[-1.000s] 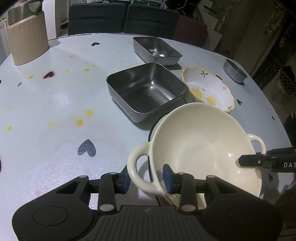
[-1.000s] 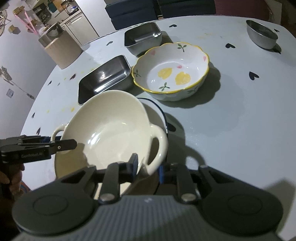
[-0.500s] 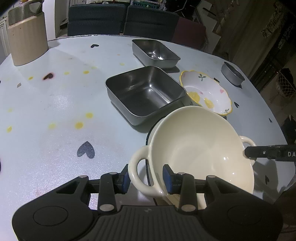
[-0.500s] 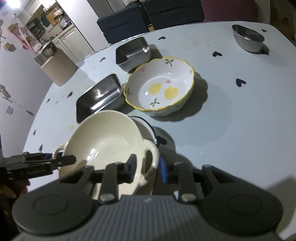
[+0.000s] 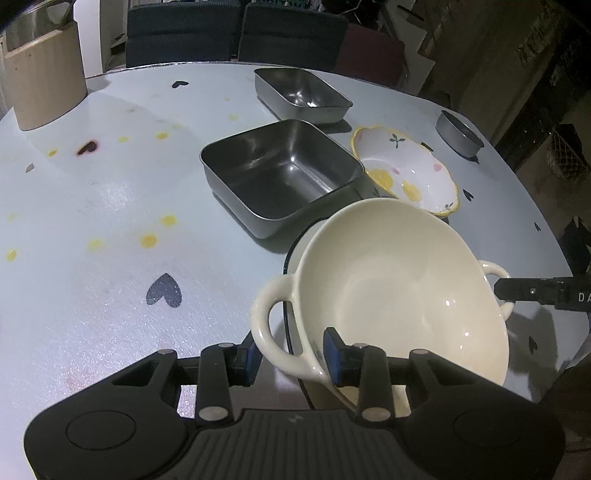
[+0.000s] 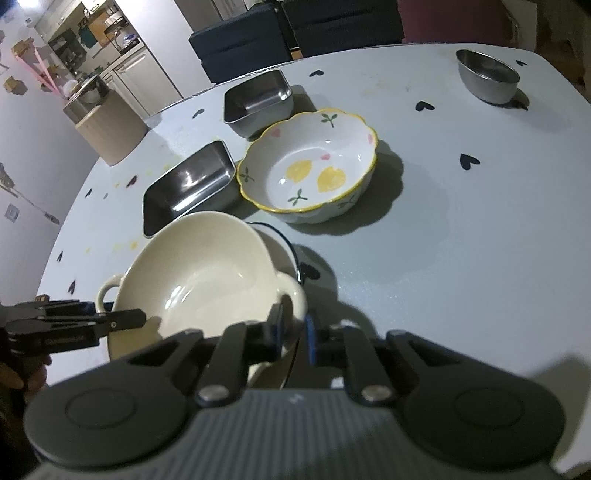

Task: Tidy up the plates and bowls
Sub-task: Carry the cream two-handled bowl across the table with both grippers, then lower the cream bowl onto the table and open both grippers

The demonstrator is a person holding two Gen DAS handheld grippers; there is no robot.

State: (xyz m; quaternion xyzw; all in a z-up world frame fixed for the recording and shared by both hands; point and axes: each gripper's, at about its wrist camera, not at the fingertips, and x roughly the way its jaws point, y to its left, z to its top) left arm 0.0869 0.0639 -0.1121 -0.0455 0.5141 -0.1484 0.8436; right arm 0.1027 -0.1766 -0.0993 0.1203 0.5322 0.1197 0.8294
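A cream two-handled bowl (image 5: 399, 288) is held tilted above a blue-rimmed white plate (image 5: 291, 254) near the table's front edge. My left gripper (image 5: 290, 354) is shut on the bowl's left handle. My right gripper (image 6: 293, 325) is shut on its other handle, and the bowl (image 6: 199, 273) fills the lower left of the right wrist view. A white flowered bowl with lemons (image 5: 406, 173) (image 6: 310, 166) stands just beyond, with a large square steel tray (image 5: 280, 170) (image 6: 188, 184) beside it.
A smaller steel tray (image 5: 301, 94) (image 6: 258, 98) stands farther back. A small round steel bowl (image 5: 458, 131) (image 6: 487, 79) sits at the far right. A beige canister (image 5: 40, 81) (image 6: 107, 125) stands at the far left. Dark chairs (image 5: 236, 33) line the far edge.
Both grippers have lifted and drawn the cream bowl back toward the front edge, away from the flowered bowl. The plate's blue rim shows more beneath it.
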